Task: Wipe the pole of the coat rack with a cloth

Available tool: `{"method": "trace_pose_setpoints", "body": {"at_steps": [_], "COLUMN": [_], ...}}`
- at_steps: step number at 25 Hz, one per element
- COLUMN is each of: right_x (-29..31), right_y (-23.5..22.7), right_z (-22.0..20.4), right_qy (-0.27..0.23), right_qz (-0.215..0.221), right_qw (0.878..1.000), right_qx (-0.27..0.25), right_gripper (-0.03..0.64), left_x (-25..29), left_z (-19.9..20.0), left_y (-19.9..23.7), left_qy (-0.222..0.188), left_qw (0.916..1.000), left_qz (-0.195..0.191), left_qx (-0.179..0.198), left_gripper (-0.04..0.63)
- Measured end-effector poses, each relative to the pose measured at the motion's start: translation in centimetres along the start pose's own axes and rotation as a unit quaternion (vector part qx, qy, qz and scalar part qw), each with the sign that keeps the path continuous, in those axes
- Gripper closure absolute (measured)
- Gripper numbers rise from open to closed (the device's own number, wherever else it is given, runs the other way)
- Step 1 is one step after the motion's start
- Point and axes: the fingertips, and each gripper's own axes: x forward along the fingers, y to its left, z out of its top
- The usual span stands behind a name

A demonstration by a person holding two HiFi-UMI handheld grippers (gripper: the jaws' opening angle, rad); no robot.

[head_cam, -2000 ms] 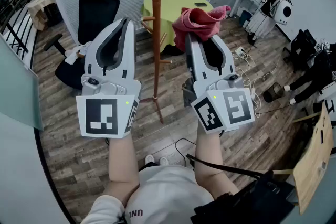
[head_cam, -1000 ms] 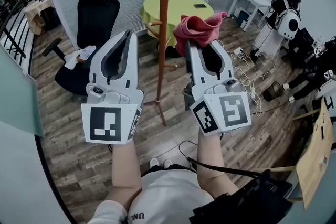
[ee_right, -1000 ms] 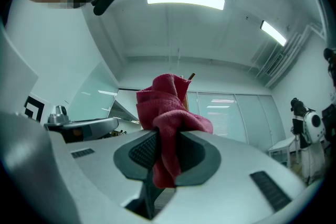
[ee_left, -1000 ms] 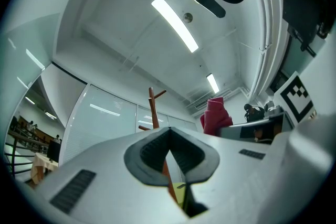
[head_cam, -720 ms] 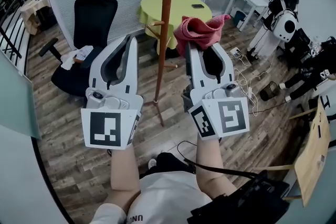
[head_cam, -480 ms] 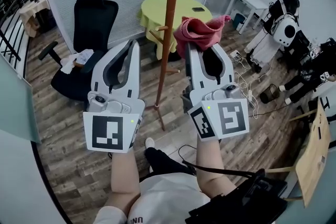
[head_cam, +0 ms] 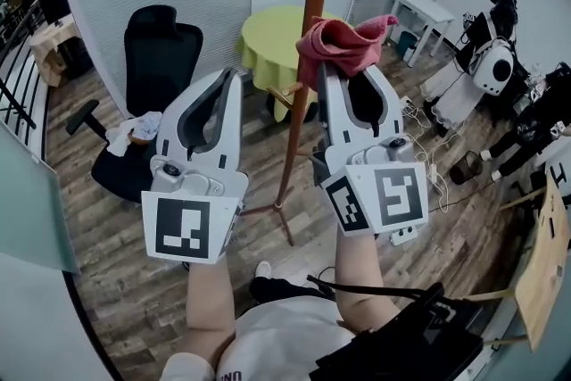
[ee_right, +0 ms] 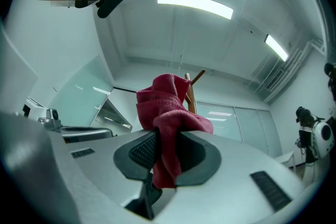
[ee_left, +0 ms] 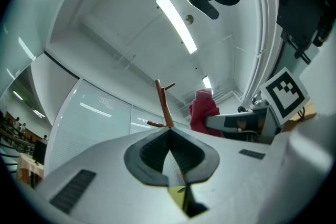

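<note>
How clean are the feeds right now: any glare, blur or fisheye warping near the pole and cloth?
Head view: evenly lit and sharp, but strong fisheye makes the pole look tilted. Right gripper view: the ceiling light blows out white, yet the cloth reads clearly; corners are dark. Left gripper view: similar glare overhead, and the pole is small and distant.

The head view's top edge cuts off the pole [head_cam: 293,129] (its top is unseen); in the right gripper view the cloth [ee_right: 168,113] hides most of it.

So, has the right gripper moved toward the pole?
Yes. The right gripper has brought the red cloth leftward up to the coat rack pole; earlier a gap separated them.
</note>
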Motion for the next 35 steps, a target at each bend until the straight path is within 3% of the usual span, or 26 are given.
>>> {"method": "trace_pose_setpoints", "body": {"at_steps": [11,21,26,31,35], "right_x": [4.6,6.2,7.8,9.0,9.9], "right_y": [-1.8,-3.2,-2.3,-2.1,-2.0], "right_z": [0.8,2.6,2.0,2.4,2.5], "right_qy": [-0.031,-0.035,-0.036,-0.043,-0.040], "right_qz": [-0.045,-0.082,-0.102,-0.120,-0.129], "right_qw": [0.997,0.989,0.984,0.978,0.974], "right_qx": [-0.056,-0.115,-0.138,-0.162,-0.181], "right_gripper": [0.535,0.535,0.535,0.537,0.537], "left_x": [5.7,8.5,8.8,9.4,9.7], "left_z": [-2.0,-2.7,-4.3,-5.1,-5.7], "left_y": [1.8,0.7,2.3,3.1,3.1], "left_qy": [-0.032,-0.047,-0.050,-0.073,-0.053], "left_qw": [0.9971,0.9900,0.9861,0.9829,0.9799], "left_qz": [-0.061,-0.113,-0.130,-0.153,-0.161], "left_qx": [-0.033,-0.070,-0.091,-0.073,-0.105], "left_gripper": [0.581,0.581,0.581,0.581,0.581]}}
